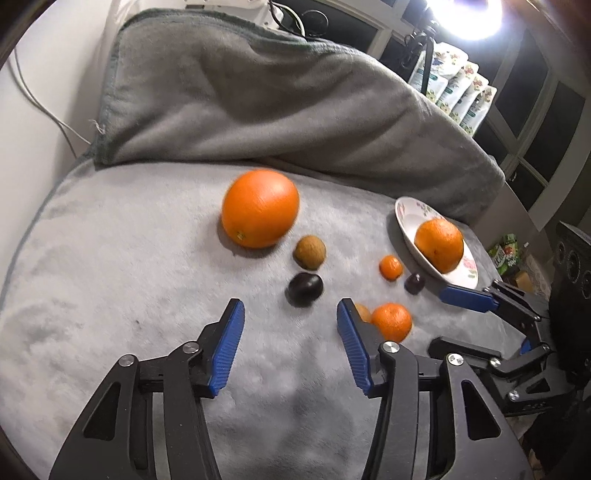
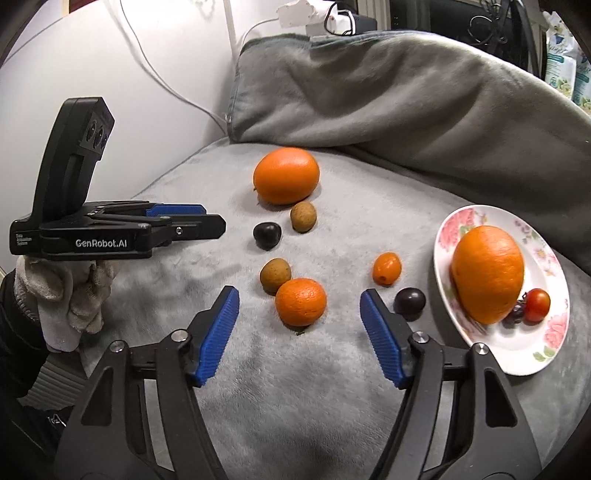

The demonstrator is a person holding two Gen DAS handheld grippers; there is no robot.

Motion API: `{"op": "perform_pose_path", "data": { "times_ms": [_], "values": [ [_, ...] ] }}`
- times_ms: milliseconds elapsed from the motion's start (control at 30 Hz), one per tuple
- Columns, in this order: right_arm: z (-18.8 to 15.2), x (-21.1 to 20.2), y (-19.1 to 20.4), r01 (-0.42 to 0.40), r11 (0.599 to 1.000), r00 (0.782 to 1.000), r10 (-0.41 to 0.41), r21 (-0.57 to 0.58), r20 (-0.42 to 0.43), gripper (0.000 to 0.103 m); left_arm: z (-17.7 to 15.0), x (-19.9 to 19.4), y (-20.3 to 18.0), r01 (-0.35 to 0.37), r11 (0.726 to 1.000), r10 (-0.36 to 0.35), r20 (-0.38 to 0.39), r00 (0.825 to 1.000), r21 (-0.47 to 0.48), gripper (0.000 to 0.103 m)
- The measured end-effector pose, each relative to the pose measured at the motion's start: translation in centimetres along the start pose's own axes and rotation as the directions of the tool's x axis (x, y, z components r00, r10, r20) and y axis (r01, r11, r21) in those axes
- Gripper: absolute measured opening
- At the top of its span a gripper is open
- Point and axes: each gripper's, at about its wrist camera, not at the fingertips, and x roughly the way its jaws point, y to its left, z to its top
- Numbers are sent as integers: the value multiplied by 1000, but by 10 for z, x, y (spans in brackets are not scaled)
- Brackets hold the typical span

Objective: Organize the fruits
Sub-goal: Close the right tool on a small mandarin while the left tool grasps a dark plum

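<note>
A floral plate (image 2: 532,347) at the right holds a large orange (image 2: 487,273), a cherry tomato (image 2: 537,304) and a small dark fruit (image 2: 516,314). On the grey blanket lie a big orange (image 2: 286,175), two brown kiwis (image 2: 303,216) (image 2: 275,275), two dark plums (image 2: 267,235) (image 2: 409,301), a mandarin (image 2: 301,301) and a small kumquat (image 2: 386,268). My right gripper (image 2: 299,325) is open, its fingers either side of the mandarin, just short of it. My left gripper (image 1: 290,328) is open and empty, hovering near a plum (image 1: 305,289); it also shows in the right wrist view (image 2: 210,218).
A grey blanket (image 2: 295,387) covers the surface and rises in a fold (image 2: 388,92) at the back. White cables run along the wall (image 2: 155,74). Packets (image 1: 458,92) and a bright lamp (image 1: 469,18) stand at the back right.
</note>
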Motion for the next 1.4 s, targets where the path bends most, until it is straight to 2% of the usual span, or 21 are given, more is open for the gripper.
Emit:
{"op": "perform_pose_path", "data": {
  "times_ms": [33, 167, 333, 1033, 1133, 1400],
  "values": [
    [0, 2, 0, -2, 1000, 1000, 2, -2, -5, 64, -1, 1, -1, 6, 1000, -6, -5, 1000, 2, 45],
    [-2, 9, -1, -9, 1000, 1000, 9, -2, -22, 62, -3, 7, -8, 44, 999, -44, -26, 999, 11, 38],
    [-4, 17, -5, -19, 1000, 999, 19, 12, -37, 55, 0, 13, -10, 45, 999, -45, -33, 998, 12, 38],
    [-4, 43, -9, -40, 999, 997, 42, 35, -71, 54, 14, 50, -5, 30, 1000, -29, -81, 996, 11, 33],
    [-3, 46, -8, -41, 999, 996, 43, 30, -77, 49, 14, 53, -4, 26, 1000, -26, -86, 996, 7, 31],
    [-3, 49, -8, -41, 998, 995, 44, 37, -88, 44, 14, 57, -6, 16, 1000, -15, -94, 995, 15, 27]
  ]
}}
